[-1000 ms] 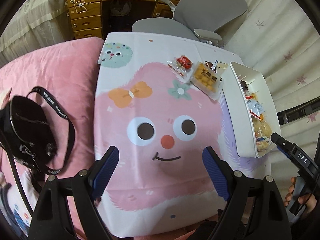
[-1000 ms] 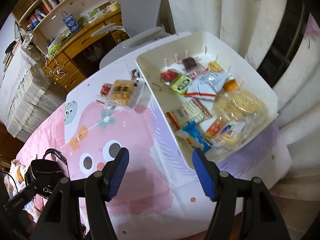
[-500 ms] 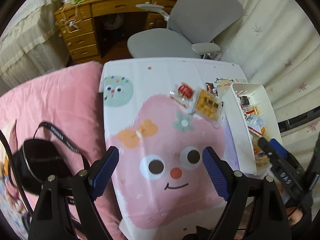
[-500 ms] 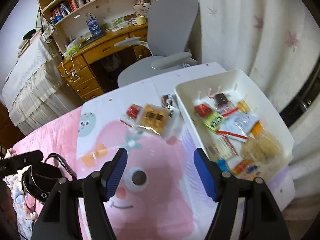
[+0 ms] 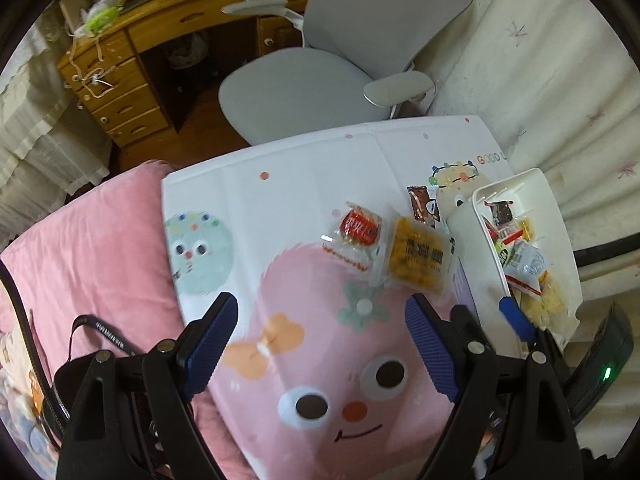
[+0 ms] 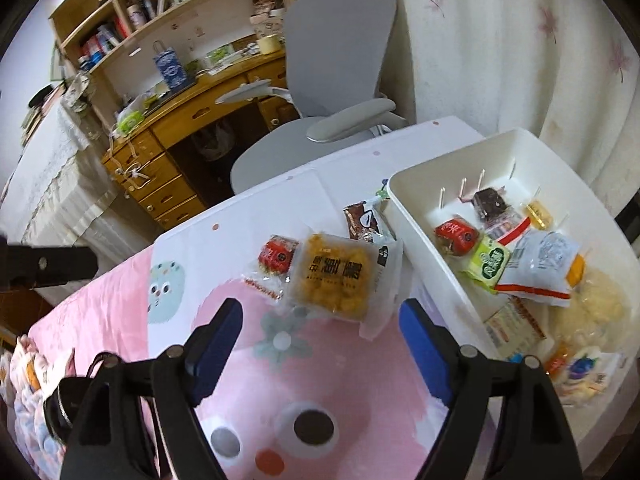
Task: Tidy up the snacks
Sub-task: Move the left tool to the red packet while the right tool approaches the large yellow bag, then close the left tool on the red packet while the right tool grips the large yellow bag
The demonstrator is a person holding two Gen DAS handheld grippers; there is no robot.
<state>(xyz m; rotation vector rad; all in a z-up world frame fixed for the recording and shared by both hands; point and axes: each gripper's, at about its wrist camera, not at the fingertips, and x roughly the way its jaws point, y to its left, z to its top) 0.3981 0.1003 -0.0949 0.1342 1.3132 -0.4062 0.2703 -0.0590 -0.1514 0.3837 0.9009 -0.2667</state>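
Three snack packs lie on the cartoon tablecloth: a yellow pack (image 5: 418, 261) (image 6: 332, 276), a red pack (image 5: 358, 229) (image 6: 278, 255) left of it, and a brown pack (image 5: 422, 205) (image 6: 363, 220) behind. A white bin (image 5: 466, 236) (image 6: 416, 224) at the right holds several snacks. My left gripper (image 5: 320, 340) is open and empty, above the cloth short of the packs. My right gripper (image 6: 320, 340) is open and empty, just short of the yellow pack. The right gripper's blue fingertip (image 5: 516, 320) shows beside the bin in the left wrist view.
A grey office chair (image 5: 320, 76) (image 6: 340, 92) stands behind the table, with a wooden desk (image 5: 152, 60) (image 6: 172, 152) and bookshelf beyond. A pink bed (image 5: 92, 248) with a black bag (image 5: 60, 384) lies left. A curtain (image 6: 500, 40) hangs at the right.
Both grippers have moved forward and tilted up toward the far end of the table. The packs and bin now look nearer. Both stay open and empty.
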